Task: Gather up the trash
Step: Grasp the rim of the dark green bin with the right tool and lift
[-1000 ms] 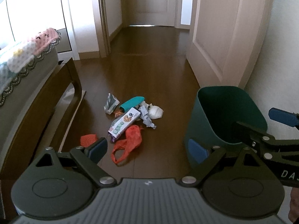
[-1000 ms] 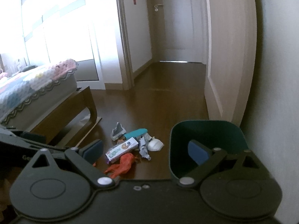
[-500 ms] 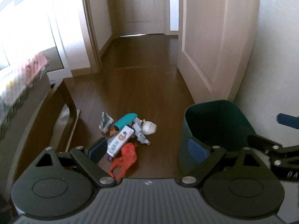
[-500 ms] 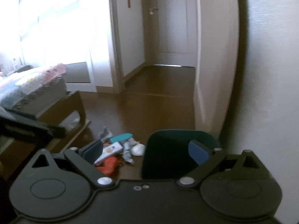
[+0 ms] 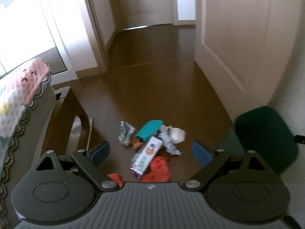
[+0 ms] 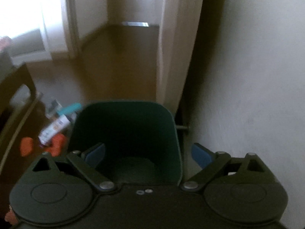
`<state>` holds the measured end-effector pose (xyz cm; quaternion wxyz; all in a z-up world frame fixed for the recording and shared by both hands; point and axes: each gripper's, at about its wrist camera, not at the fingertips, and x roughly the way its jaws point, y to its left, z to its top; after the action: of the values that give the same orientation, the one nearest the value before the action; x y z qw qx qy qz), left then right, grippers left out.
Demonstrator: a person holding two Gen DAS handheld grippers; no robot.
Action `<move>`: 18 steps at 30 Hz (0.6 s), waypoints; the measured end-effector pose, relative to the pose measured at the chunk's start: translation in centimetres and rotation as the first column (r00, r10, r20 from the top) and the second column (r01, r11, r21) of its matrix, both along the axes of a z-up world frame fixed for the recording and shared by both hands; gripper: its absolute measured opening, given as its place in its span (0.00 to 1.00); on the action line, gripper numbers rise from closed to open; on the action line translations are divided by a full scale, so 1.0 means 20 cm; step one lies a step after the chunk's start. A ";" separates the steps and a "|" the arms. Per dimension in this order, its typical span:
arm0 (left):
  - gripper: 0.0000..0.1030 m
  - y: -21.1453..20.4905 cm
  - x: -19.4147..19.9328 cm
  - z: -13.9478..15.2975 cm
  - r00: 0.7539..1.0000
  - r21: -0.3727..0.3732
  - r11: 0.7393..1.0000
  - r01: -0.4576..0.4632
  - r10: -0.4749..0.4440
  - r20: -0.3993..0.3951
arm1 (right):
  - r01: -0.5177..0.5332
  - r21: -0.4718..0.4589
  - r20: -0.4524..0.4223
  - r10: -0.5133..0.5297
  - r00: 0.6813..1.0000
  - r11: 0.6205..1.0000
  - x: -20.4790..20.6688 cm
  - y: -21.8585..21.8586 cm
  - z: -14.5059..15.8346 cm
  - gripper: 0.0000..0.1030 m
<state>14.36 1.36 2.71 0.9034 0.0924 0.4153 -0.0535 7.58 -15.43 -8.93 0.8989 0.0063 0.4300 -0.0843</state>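
A pile of trash lies on the brown floor: a white snack box (image 5: 147,157), a teal packet (image 5: 149,130), an orange plastic bag (image 5: 158,170), crumpled white paper (image 5: 176,135), a grey wrapper (image 5: 124,135) and an orange scrap (image 5: 115,177). A dark green bin (image 5: 266,139) stands to the right by the wall. My left gripper (image 5: 150,153) is open and empty above the pile. My right gripper (image 6: 147,155) is open and empty over the green bin (image 6: 125,131), which looks empty inside. The box (image 6: 53,129) and the orange bag (image 6: 57,143) show left of the bin.
A bed with a patterned cover (image 5: 21,87) and a wooden frame (image 5: 64,118) stands at the left. A white door (image 5: 236,38) and a wall (image 6: 247,76) are at the right. The floor runs back into a hallway (image 5: 148,43).
My left gripper has swung left, so the pile is now centred between its fingers. My right gripper has swung right and down, so the bin now fills its view.
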 end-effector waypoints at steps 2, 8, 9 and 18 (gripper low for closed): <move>0.91 0.07 0.09 -0.09 1.000 0.002 1.000 -0.012 0.012 -0.020 | 0.022 0.007 -0.055 -0.022 0.998 1.000 0.08 -0.02 -0.09 0.90; 0.91 0.21 0.29 -0.50 0.988 -0.013 1.000 -0.003 0.001 -0.153 | 0.047 -0.051 -0.215 -0.057 0.975 0.998 0.23 -0.04 -0.35 0.78; 0.91 0.22 0.32 -0.58 0.984 -0.018 1.000 0.007 -0.010 -0.178 | 0.037 -0.059 -0.239 -0.050 0.970 0.998 0.25 -0.04 -0.38 0.76; 0.91 0.19 0.44 -1.21 0.945 -0.027 0.998 0.048 -0.054 -0.322 | 0.017 -0.116 -0.361 -0.058 0.931 0.993 0.33 0.04 -0.51 0.53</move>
<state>23.11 5.13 -21.41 0.8226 0.0848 0.5541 -0.0951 14.13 -14.70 -19.07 0.8010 -0.0512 0.5832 -0.1250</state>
